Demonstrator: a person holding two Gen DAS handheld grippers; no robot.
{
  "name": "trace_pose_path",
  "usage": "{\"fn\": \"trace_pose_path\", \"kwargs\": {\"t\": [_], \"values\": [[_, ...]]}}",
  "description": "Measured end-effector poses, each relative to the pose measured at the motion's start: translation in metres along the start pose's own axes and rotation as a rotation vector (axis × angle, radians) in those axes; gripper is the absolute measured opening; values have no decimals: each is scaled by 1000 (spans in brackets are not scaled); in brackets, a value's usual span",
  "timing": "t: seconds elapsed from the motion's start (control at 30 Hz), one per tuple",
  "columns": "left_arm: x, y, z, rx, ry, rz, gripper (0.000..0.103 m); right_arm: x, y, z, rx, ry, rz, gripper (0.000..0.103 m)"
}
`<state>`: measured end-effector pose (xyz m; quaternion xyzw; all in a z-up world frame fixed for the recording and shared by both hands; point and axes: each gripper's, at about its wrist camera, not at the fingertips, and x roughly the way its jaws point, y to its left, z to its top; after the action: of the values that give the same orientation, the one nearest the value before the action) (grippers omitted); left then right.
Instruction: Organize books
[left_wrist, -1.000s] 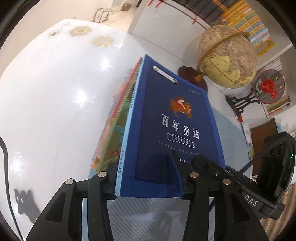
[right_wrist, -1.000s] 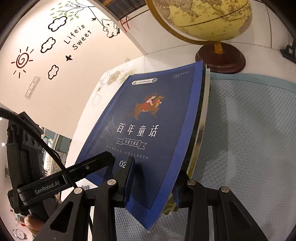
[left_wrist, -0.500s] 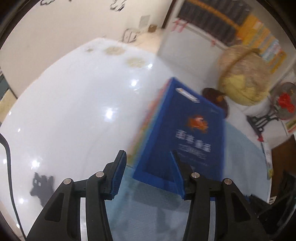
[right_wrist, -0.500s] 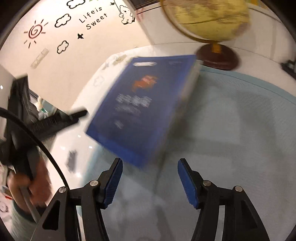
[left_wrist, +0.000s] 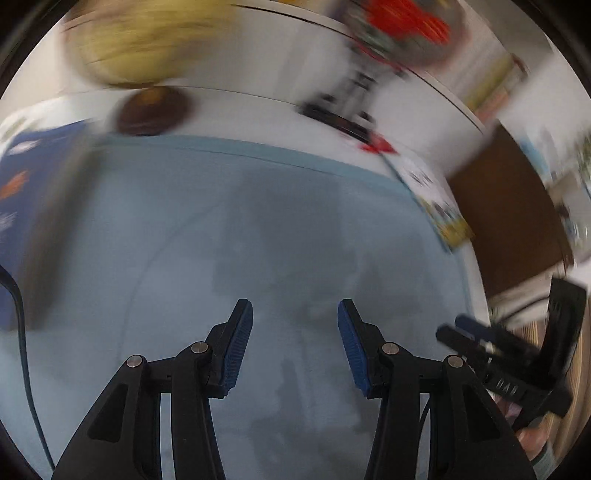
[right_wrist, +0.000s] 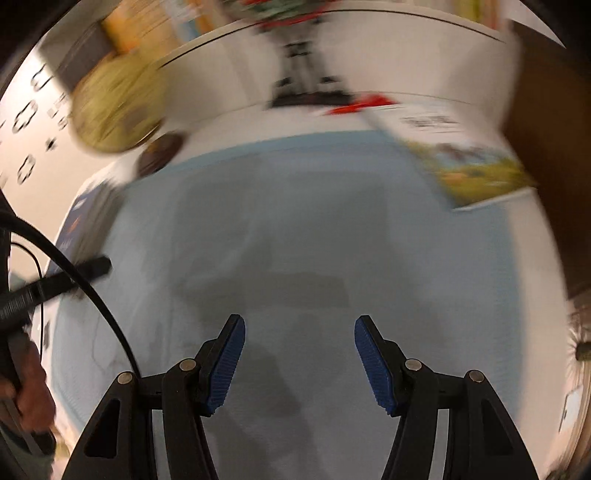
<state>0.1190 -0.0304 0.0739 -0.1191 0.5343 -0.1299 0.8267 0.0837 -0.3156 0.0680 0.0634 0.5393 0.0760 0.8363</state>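
My left gripper (left_wrist: 295, 310) is open above the light blue mat (left_wrist: 295, 221), nothing between its blue pads. A stack of books with a dark blue book (left_wrist: 26, 206) on top lies flat at the mat's left edge, blurred. My right gripper (right_wrist: 300, 325) is open too, over the same mat (right_wrist: 314, 229), and empty. The blue book (right_wrist: 85, 218) shows far left in the right wrist view. A picture book (right_wrist: 469, 162) with a white and yellow-green cover lies at the mat's far right corner, and the same picture book (left_wrist: 436, 199) shows in the left wrist view.
A globe (left_wrist: 140, 40) on a dark round base (left_wrist: 151, 110) stands behind the mat at the left. A black stand with a red ornament (left_wrist: 388, 48) is at the back. A brown board (left_wrist: 517, 206) is at the right. A person's hand (right_wrist: 29, 398) holds the left gripper's handle.
Both grippers let go of the blue book and opened. They swung away to the right, so the book stack now lies at the far left and the picture book has come into view.
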Motion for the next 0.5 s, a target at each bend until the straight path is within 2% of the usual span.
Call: {"fn": "trace_pose_path", "kwargs": {"t": [0.13, 0.23, 0.37, 0.43, 0.5], "values": [[33, -64, 8, 60, 25, -35, 46, -13, -54, 13, 21, -17, -44, 60], [45, -98, 15, 90, 17, -23, 46, -24, -83, 17, 40, -30, -45, 60], [38, -136, 12, 133, -19, 49, 46, -43, -115, 20, 56, -59, -19, 60], [28, -154, 5, 163, -36, 118, 46, -50, -119, 18, 51, -69, -2, 60], [16, -167, -3, 165, -55, 152, 46, -54, -123, 16, 51, -65, 19, 60]]}}
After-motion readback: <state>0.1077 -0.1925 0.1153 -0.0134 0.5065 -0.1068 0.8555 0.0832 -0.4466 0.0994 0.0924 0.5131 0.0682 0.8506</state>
